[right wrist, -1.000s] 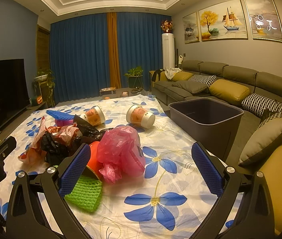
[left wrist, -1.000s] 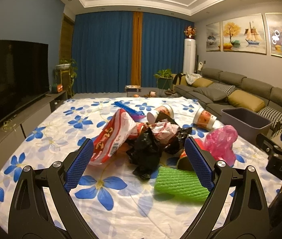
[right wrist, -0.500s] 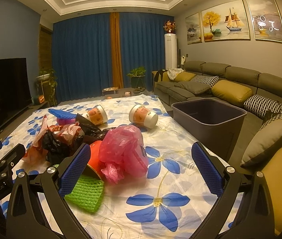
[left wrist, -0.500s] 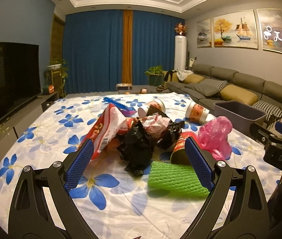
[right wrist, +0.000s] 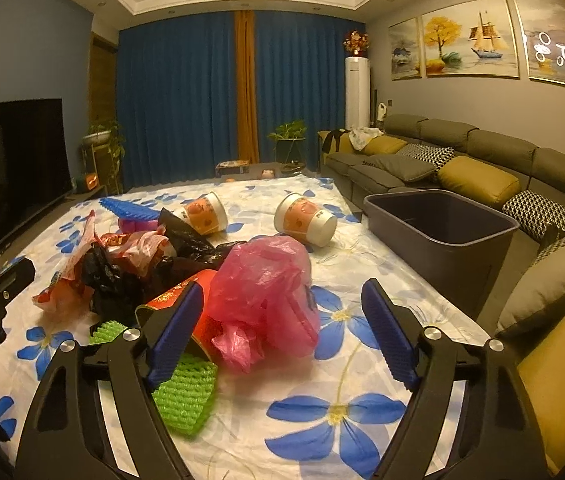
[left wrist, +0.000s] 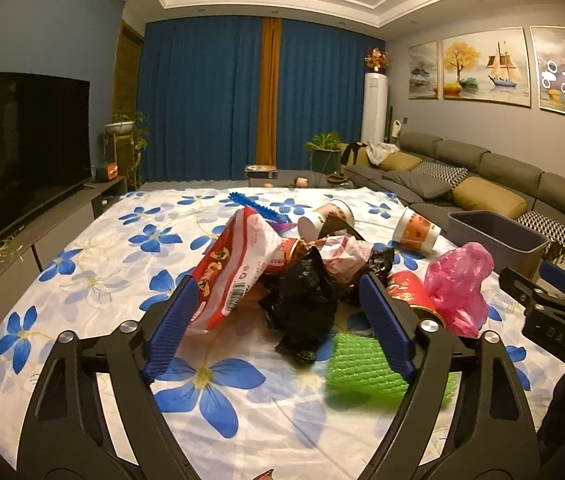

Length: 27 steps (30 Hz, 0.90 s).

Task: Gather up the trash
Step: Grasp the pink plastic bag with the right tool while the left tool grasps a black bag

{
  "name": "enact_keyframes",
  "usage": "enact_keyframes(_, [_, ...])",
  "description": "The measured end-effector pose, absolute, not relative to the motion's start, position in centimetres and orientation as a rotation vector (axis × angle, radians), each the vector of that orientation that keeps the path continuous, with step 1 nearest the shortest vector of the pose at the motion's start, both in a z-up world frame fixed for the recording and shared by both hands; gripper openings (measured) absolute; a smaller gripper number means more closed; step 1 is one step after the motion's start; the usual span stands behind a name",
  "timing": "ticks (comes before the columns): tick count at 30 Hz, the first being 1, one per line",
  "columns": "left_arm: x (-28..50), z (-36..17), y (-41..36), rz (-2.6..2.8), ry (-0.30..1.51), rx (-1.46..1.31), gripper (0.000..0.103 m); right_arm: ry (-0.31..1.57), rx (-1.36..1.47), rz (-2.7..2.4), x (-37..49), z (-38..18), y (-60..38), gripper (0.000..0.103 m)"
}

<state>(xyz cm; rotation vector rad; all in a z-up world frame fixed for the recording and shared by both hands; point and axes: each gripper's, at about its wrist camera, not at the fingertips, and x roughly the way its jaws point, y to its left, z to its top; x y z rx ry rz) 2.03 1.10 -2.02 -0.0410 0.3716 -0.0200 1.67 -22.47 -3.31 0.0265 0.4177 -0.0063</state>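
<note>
Narrowing a little as they near the pile, the left gripper and right gripper hold nothing, framing the black bag and pink bag beside the empty bin.

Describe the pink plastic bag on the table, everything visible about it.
The pink plastic bag is thin, translucent and crumpled into a puffy heap, its twisted end trailing toward the camera. It sits on the flowered tablecloth at the near right edge of the trash pile, leaning against the red can. Nothing grips it.
</note>
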Motion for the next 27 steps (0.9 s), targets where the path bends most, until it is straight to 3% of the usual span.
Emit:
enact_keyframes(2, [2.5,-2.2,1.3,-0.025,0.375,-0.046,0.076,0.421,0.024,-0.007,2.4,-3.4,-22.4,0.074])
enact_keyframes(11, [5.9,-3.0,1.2,-0.078,0.414,-0.049,0.069,0.487,0.043,0.013,6.5,-4.9,-22.2,0.072])
enact_keyframes(15, [8.3,-3.7,0.7,-0.112,0.460,-0.044,0.065,0.513,0.045,0.025,7.6,-5.3,-22.2,0.064])
enact_keyframes(19, [10.1,-4.7,0.2,-0.145,0.519,-0.036,0.056,0.536,0.045,0.041,8.1,-5.7,-22.5,0.048])
enact_keyframes(21, [10.9,-5.2,0.1,-0.155,0.553,-0.041,0.046,0.546,0.047,0.049,8.2,-5.9,-22.5,0.037])
enact_keyframes(23, [11.4,-5.5,0.3,-0.173,0.582,-0.062,0.038,0.564,0.061,0.064,8.5,-6.1,-22.7,0.019])
enact_keyframes(27, [11.9,-6.0,0.5,-0.200,0.616,-0.081,0.019,0.561,0.068,0.081,8.3,-6.1,-22.9,0.007])
